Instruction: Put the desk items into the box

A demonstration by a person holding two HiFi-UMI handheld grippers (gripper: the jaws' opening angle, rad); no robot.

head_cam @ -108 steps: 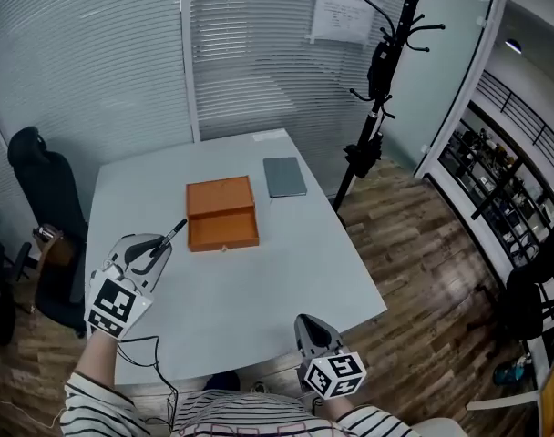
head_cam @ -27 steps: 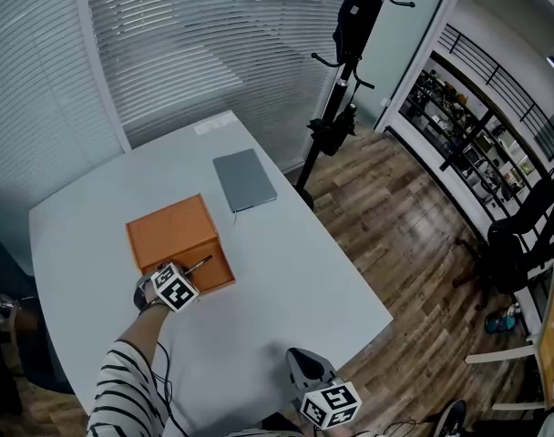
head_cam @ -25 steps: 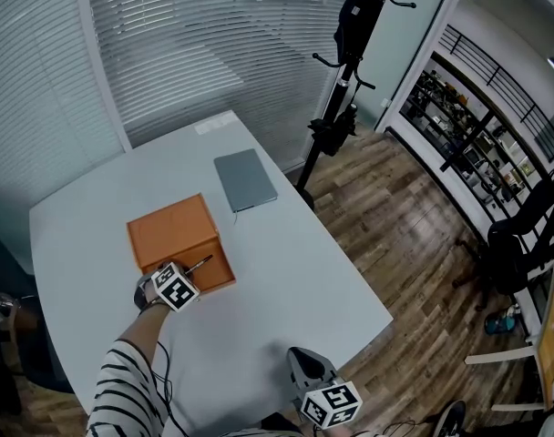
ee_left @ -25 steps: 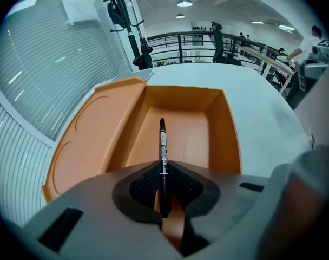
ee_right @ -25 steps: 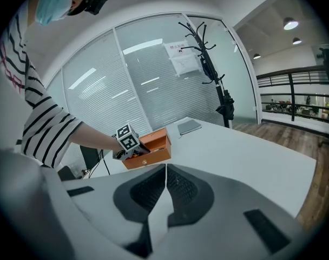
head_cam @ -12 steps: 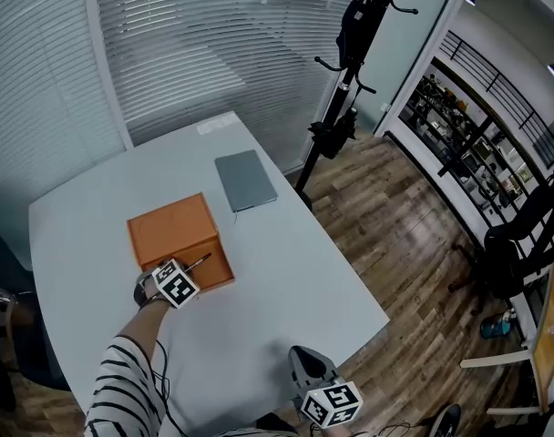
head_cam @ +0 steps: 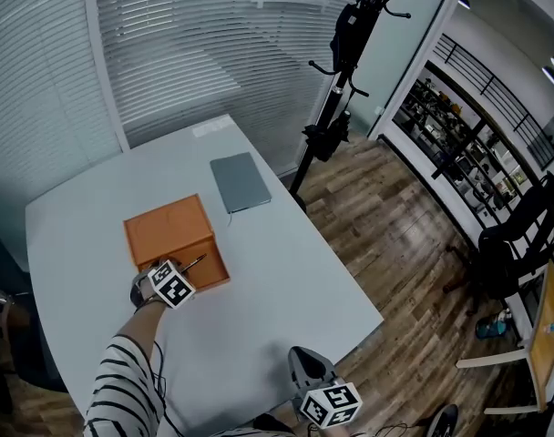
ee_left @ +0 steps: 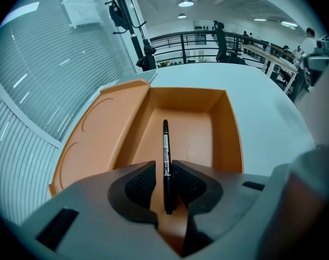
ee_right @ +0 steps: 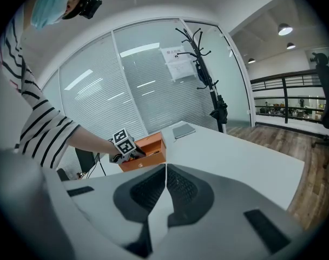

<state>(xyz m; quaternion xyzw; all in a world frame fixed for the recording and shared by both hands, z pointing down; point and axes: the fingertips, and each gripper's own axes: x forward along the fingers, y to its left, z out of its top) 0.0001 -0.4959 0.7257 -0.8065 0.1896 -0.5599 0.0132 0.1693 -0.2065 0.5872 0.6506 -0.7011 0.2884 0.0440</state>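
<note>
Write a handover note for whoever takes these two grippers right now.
Left gripper: shut on the black pen, held over the open orange box, tip pointing into it.
Right gripper: shut, empty, low by the near edge of the table, away from the work.
Grey notebook: flat on the table beyond the box, untouched.
Done: pen picked up and over the box.
Left: release the pen into the box, which shows nothing inside yet; then probably the notebook.
</note>
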